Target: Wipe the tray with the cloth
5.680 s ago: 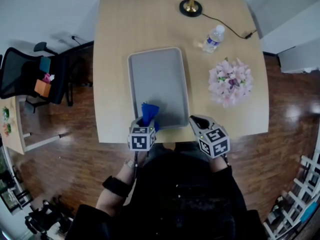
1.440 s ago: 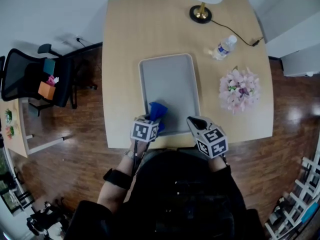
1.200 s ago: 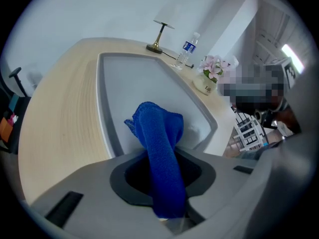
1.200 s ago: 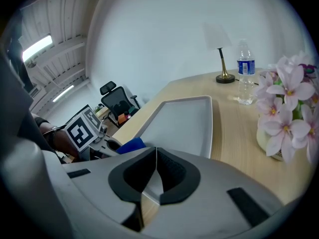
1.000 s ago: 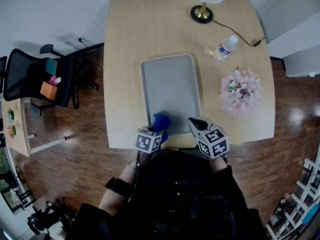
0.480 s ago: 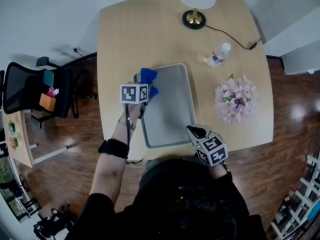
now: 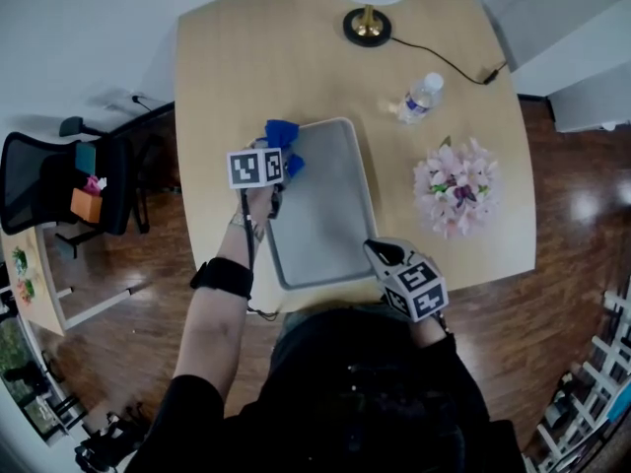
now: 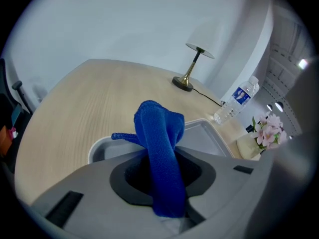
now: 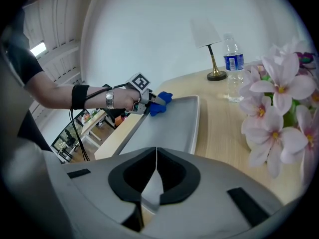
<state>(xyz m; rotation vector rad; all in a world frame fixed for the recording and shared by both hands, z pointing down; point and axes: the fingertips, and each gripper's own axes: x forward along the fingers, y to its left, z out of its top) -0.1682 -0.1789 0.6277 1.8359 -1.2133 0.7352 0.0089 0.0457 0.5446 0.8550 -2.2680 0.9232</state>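
The grey tray (image 7: pixel 325 215) lies lengthwise on the wooden table. My left gripper (image 7: pixel 274 154) is shut on the blue cloth (image 7: pixel 280 132) at the tray's far left corner. In the left gripper view the cloth (image 8: pixel 160 143) stands up between the jaws, bunched, with the tray's rounded corner (image 8: pixel 98 149) just beyond. The right gripper view shows the cloth (image 9: pixel 160 102) resting at that corner's rim, held by the left gripper (image 9: pixel 147 99). My right gripper (image 7: pixel 380 254) is shut and holds nothing, over the tray's near right corner (image 9: pixel 172 128).
A lamp (image 7: pixel 368 20) with its cord stands at the table's far edge. A water bottle (image 7: pixel 418 95) and pink flowers (image 7: pixel 455 185) sit right of the tray. An office chair (image 7: pixel 59 175) stands on the floor at the left.
My left gripper carried the cloth from the tray's near left corner up along the left side to the far left corner. The right gripper stayed at the near right corner.
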